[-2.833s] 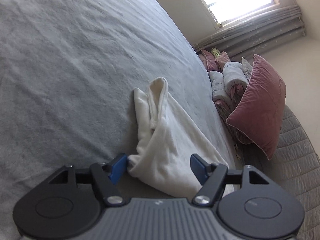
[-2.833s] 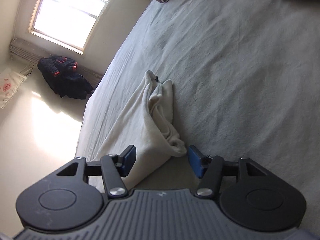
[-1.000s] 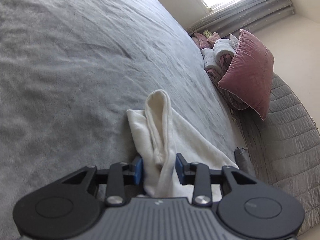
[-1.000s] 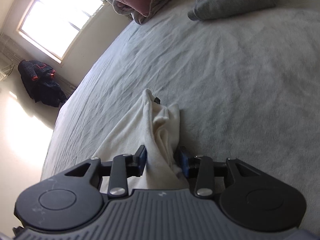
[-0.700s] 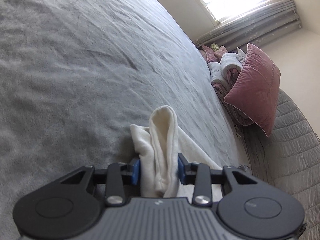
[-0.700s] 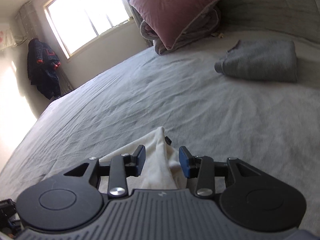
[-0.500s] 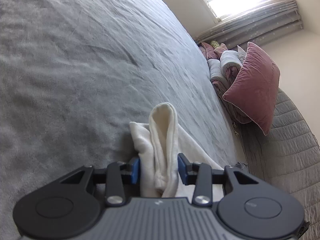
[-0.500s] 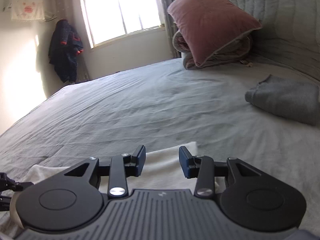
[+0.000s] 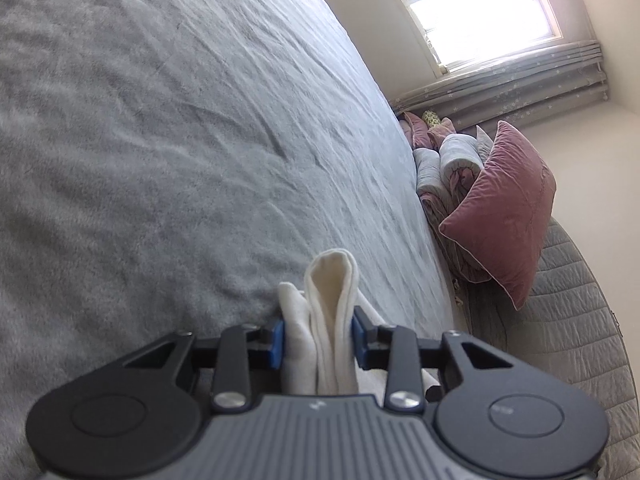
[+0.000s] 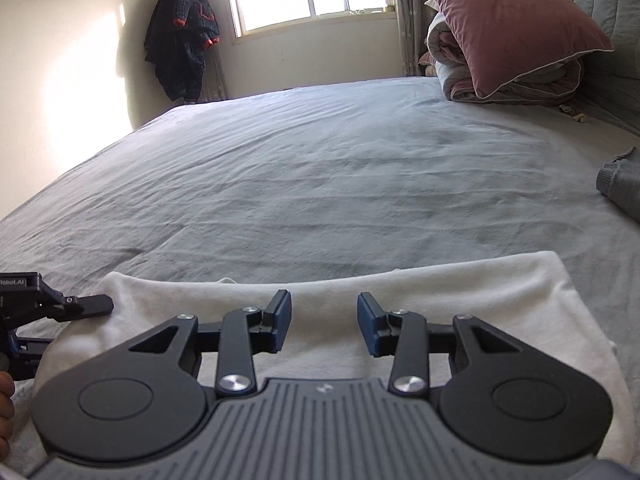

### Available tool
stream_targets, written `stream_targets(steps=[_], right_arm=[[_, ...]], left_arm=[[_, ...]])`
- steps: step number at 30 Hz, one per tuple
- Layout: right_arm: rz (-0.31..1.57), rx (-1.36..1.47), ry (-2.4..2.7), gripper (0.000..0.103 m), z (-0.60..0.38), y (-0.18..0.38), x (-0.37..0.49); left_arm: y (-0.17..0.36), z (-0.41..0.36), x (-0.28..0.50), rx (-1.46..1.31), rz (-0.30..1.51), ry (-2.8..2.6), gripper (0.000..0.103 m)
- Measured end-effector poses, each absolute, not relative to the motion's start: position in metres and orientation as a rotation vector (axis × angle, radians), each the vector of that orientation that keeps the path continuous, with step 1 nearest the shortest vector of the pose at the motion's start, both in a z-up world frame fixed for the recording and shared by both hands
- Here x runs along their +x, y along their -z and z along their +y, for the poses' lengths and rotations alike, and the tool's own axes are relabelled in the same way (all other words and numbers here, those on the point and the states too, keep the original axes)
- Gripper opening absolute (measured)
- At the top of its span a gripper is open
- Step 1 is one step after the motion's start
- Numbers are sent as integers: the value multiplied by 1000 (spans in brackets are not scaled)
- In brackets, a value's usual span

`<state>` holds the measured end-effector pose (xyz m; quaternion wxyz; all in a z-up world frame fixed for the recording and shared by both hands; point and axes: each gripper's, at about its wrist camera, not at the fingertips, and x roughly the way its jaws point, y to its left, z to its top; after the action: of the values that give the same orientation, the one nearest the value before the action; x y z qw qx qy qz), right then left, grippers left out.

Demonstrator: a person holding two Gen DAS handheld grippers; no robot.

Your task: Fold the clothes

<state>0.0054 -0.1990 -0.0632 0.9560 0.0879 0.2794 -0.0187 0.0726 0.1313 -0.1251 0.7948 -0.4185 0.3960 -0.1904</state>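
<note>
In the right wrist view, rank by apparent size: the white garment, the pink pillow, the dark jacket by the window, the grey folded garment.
1. white garment, though nearest the camera
2. pink pillow
3. dark jacket
4. grey folded garment, cut off by the frame edge, so unsure

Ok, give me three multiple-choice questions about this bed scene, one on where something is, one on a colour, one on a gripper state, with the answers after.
1. Where does the grey garment lie?
A. on the bed, at the right edge of the right wrist view
B. hanging by the window
C. on top of the pillow

2. What colour is the pillow?
A. white
B. dusty pink
C. navy

3. What is the state of the left gripper?
A. open, clear of the cloth
B. shut on nothing
C. shut on the white cloth

Answers: 1 A, it rests on the grey sheet at the right edge. 2 B, pink with pale piping, leaning on rolled bedding. 3 C, a bunched fold stands between its blue pads, while the right gripper is open above the cloth.
</note>
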Motion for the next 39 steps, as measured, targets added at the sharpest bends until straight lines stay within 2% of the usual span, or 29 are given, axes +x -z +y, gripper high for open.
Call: stream_targets(steps=[2,4,15,16,18,19,20,22,26,30,34,36,37,39], right_arm=[[582,179,57,40,-201,70,10],[587,193,81,33,-207,74,11],[553,239,267,34,-256,70,-6],[547,243,285,34,-260,69,-8],[536,250,319,43,-269,66,-13],[530,254,336,46,-273,65,-16],[524,264,334,46,-275,63,-19],[516,302,310,46,-277,59,-25],[501,311,241,46,-267,49,-34],[501,293,139,46,-245,43,-39],[528,229,35,46,-219,44,-42],[550,201,-6,37,-208,46,-43],[562,187,-27,28,-203,47,-43],[595,187,-50,21,-198,50,-42]], left_arm=[[125,129,74,-867,850,404,24],[122,126,76,-826,846,405,24],[118,134,79,-777,852,439,24],[116,135,79,-777,855,440,26],[111,139,77,-783,865,451,36],[108,141,75,-787,872,462,45],[106,144,74,-792,879,474,53],[101,147,70,-795,901,506,60],[97,152,57,-803,971,580,62],[106,146,46,-795,1054,600,62],[113,139,38,-808,1058,606,60],[117,139,36,-839,1054,602,59],[119,140,35,-854,1054,594,53],[123,141,36,-874,1064,568,35]])
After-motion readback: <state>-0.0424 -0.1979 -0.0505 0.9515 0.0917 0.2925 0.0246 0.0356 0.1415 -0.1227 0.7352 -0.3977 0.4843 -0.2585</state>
